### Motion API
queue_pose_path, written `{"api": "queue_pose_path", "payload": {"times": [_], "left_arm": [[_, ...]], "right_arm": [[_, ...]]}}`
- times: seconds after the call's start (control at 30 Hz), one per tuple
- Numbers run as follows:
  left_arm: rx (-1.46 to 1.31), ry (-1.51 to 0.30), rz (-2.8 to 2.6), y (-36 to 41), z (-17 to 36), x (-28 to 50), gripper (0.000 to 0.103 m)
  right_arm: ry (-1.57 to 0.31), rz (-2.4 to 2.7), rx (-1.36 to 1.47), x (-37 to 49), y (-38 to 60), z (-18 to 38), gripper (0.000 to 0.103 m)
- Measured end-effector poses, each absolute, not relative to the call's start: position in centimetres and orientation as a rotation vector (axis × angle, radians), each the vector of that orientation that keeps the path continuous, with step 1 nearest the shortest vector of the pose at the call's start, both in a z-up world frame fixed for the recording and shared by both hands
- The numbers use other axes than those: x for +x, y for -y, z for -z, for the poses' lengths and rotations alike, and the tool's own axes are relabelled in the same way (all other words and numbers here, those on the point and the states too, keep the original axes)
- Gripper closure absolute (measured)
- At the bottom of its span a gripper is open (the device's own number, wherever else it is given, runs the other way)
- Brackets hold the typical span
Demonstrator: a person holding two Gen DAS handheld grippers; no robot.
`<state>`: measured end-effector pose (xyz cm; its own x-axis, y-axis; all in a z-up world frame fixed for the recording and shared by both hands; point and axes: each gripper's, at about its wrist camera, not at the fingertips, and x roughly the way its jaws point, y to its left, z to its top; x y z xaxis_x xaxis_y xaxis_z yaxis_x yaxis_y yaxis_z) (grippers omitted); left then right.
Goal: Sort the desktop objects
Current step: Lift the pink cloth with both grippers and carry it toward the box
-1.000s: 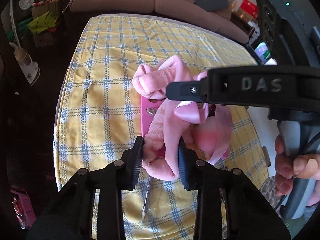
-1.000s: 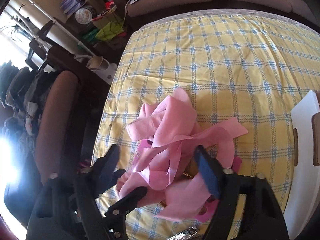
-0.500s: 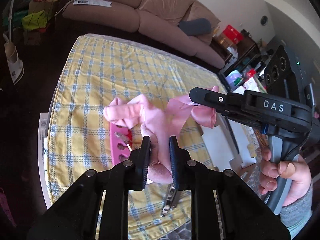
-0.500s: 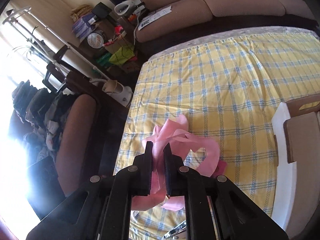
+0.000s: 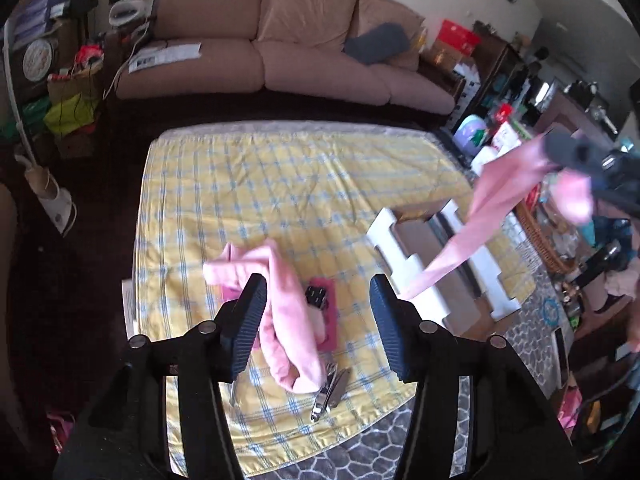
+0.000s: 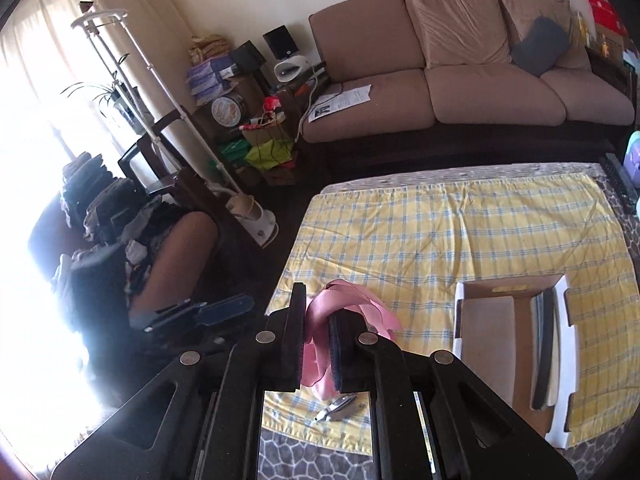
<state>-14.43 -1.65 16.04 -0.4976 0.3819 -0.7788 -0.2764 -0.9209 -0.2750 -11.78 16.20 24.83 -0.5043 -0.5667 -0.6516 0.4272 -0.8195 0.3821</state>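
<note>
The right gripper (image 6: 314, 342), fingers clamped on a pink satin ribbon (image 6: 320, 312), has the white-rimmed cardboard tray (image 6: 512, 320) to its right; the left gripper (image 5: 318, 320) gapes empty.

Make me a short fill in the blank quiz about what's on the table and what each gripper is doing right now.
The right gripper is shut on a pink ____.
The left gripper hangs ____ above the pink towel.
The nail clippers lie on the yellow ____ tablecloth.
The cardboard box sits to the ____ of the right gripper.

Missing words: ribbon; open; plaid; right
</note>
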Motion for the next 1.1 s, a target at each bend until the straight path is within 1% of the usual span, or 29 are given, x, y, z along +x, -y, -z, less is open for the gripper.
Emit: {"api": "queue_pose_path", "payload": {"times": [0.07,0.2,0.27,0.3,0.33,0.37,0.47,0.57,0.7,0.83,0.93,1.03,1.1], "left_arm": [[-1.408,0.184,-2.394,1.2,-12.3,-14.6,0.052],[-1.534,0.124,-2.375,-0.1,-6.9,-14.0,0.052],[-1.563,0.081,-2.371,-1.0,-5.3,-13.8,0.055],[-1.582,0.067,-2.359,-1.2,-4.5,-13.9,0.06],[-1.594,0.062,-2.344,-1.2,-3.7,-14.0,0.083],[-1.598,0.059,-2.339,-1.2,-3.3,-13.8,0.098],[-1.563,0.123,-2.349,-0.1,-3.7,-13.6,0.097],[-1.508,0.219,-2.362,1.6,-6.0,-13.6,0.097],[-1.36,0.323,-2.365,2.7,-11.7,-13.5,0.097],[-1.178,0.339,-2.347,1.9,-19.4,-12.7,0.097],[-1.06,0.34,-2.296,0.0,-24.7,-12.0,0.097],[-0.986,0.327,-2.238,-2.5,-28.5,-11.1,0.097],[-0.952,0.327,-2.2,-3.9,-29.9,-10.5,0.097]], "right_arm": [[0.238,2.31,1.072,-11.0,-17.1,-25.2,0.094],[0.238,2.318,1.074,-10.2,-18.3,-25.4,0.094],[0.222,2.338,1.071,-10.0,-19.0,-25.6,0.094],[0.218,2.347,1.069,-9.9,-19.5,-25.8,0.094],[0.22,2.354,1.067,-9.8,-20.0,-26.0,0.094],[0.223,2.359,1.064,-9.7,-20.6,-26.3,0.094],[0.219,2.381,1.048,-9.4,-22.3,-27.3,0.094],[0.201,2.397,1.039,-8.8,-23.6,-28.2,0.094],[0.203,2.423,1.021,-8.2,-25.6,-29.1,0.094],[0.214,2.443,1.015,-7.8,-27.6,-29.4,0.094],[0.198,2.468,1.049,-7.8,-29.1,-28.6,0.094],[0.19,2.476,1.109,-8.4,-30.6,-26.8,0.094],[0.19,2.47,1.164,-9.1,-31.4,-25.0,0.094]]}}
